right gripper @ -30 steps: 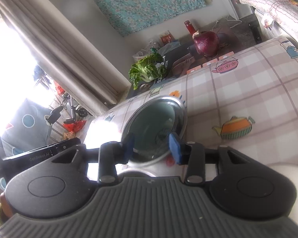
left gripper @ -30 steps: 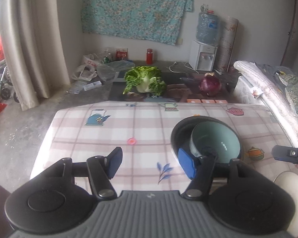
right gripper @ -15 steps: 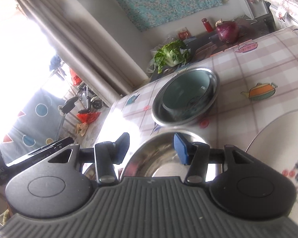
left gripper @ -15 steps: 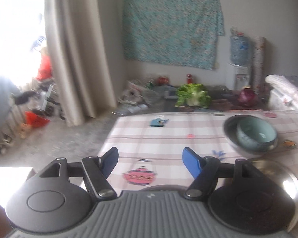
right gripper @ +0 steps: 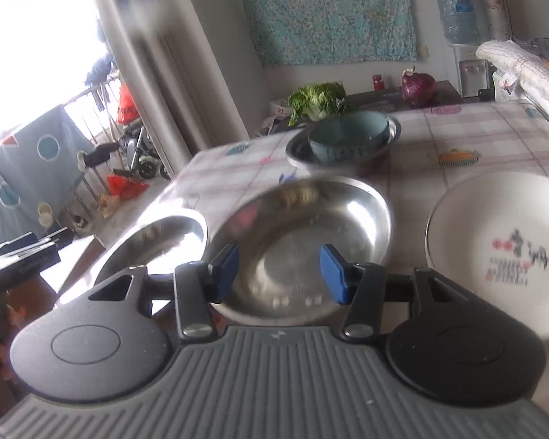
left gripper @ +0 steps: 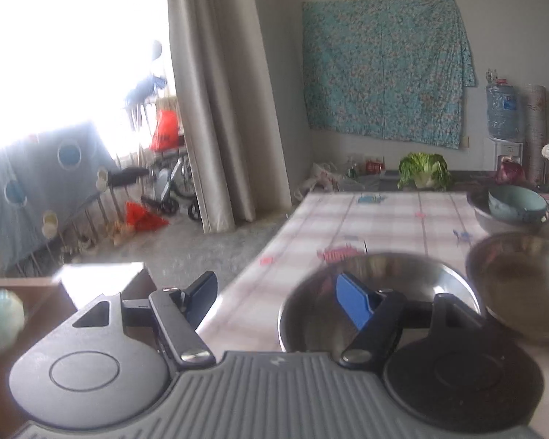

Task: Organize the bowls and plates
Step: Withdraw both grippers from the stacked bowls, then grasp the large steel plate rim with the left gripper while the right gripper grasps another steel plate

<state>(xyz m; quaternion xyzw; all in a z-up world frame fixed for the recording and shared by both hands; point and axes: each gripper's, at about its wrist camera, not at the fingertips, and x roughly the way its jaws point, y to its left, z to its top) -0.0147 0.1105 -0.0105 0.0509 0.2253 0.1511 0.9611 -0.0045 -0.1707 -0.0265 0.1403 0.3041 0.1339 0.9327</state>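
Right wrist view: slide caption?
Open right gripper over a steel bowl, white plate beside it, teal bowl nested behind.

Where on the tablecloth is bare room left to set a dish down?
Bare cloth lies behind the white plate, right of the teal bowl nested in a steel bowl. The near edge is crowded: two steel bowls beside the plate.

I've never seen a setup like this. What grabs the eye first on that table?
Probably the shiny steel bowls: one large steel bowl sits right in front of the open right gripper, with a second steel bowl to its left. Behind them a teal bowl nests inside another steel bowl, and a white printed plate lies at the right.
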